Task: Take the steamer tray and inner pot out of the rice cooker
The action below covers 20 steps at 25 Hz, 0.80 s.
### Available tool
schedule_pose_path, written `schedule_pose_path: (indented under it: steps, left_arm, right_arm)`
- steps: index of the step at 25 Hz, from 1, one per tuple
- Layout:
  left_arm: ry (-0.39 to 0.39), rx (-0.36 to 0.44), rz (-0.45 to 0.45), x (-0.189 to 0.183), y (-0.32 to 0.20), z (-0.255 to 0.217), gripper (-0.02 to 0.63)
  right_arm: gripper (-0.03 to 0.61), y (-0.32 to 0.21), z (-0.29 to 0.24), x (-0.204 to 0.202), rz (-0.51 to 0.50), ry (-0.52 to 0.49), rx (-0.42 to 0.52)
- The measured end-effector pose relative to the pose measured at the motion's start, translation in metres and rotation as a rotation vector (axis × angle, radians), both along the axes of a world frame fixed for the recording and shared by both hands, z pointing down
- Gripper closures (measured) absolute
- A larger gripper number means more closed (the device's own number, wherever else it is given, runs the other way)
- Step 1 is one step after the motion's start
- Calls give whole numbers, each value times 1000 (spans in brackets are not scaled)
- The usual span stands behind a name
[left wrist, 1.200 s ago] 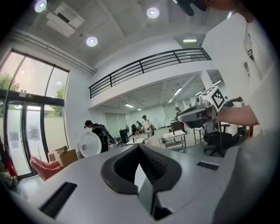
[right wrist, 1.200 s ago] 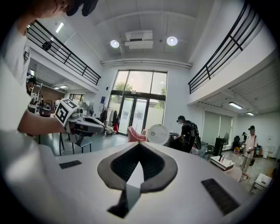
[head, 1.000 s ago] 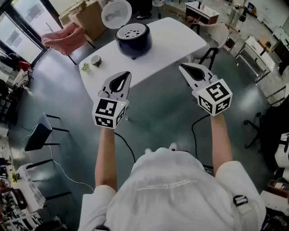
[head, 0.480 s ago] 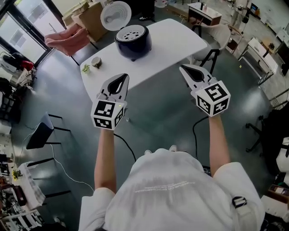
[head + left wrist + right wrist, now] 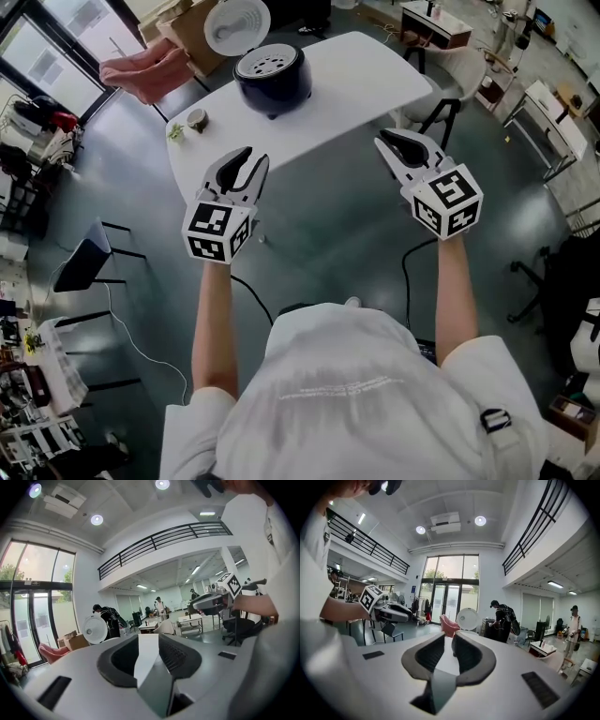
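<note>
Jaws first: your left gripper (image 5: 249, 157) has just been opening and now stands partly apart with nothing between the pads, only white table (image 5: 375, 75) showing through the gap in the left gripper view. Your right gripper (image 5: 384, 141) has just begun to crack open too; it's barely ajar, a thin slit, also empty.

Task status, my read: nothing extracted yet.
- Rice cooker (image 5: 272, 80) sits top centre of the head view, at the table's far end, well apart from both grippers.
- Its lid (image 5: 236, 23) is flipped up behind it, so access is already clear.
- Steamer tray (image 5: 270, 64) is seated in the cooker mouth; the perforated top is visible.
- Inner pot can't be seen. Presumably it's under the tray, but I can't confirm from here.

Both grippers hang over the floor at mid-frame, short of the table's near edge, left one lower left of the cooker, right one lower right.

Left to do: close the distance, open the right gripper wider, lift the tray by its rim and set it on the table, then pull the pot. Expect a thin tray rim, so watch for slip.
</note>
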<state>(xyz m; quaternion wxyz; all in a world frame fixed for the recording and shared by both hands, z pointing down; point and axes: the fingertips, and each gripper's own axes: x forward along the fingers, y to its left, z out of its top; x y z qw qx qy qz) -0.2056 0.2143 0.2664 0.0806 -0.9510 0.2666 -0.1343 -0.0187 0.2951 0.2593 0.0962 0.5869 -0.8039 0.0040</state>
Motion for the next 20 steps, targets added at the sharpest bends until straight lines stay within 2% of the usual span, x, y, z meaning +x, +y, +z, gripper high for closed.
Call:
schedule_pose_path:
  steps: [1, 2, 4, 10, 13, 20]
  left_arm:
    - [-5, -2, -4, 3, 1, 1, 459]
    - [-11, 2, -8, 6, 4, 2, 456]
    - [-19, 11, -13, 12, 9, 4, 445]
    - [-56, 9, -13, 23, 20, 13, 436]
    - [-49, -3, -29, 23, 18, 15, 426]
    - [-51, -20, -72, 22, 14, 21, 425]
  right_arm:
    - [467, 1, 1, 1, -10, 1, -4]
    - [424, 3, 3, 2, -22, 5, -10]
    - [385, 6, 7, 7, -39, 8, -17]
    - [351, 10, 10, 23, -46, -28, -18]
    - [327, 12, 14, 29, -45, -30, -25]
    - [327, 11, 22, 38, -41, -37, -42]
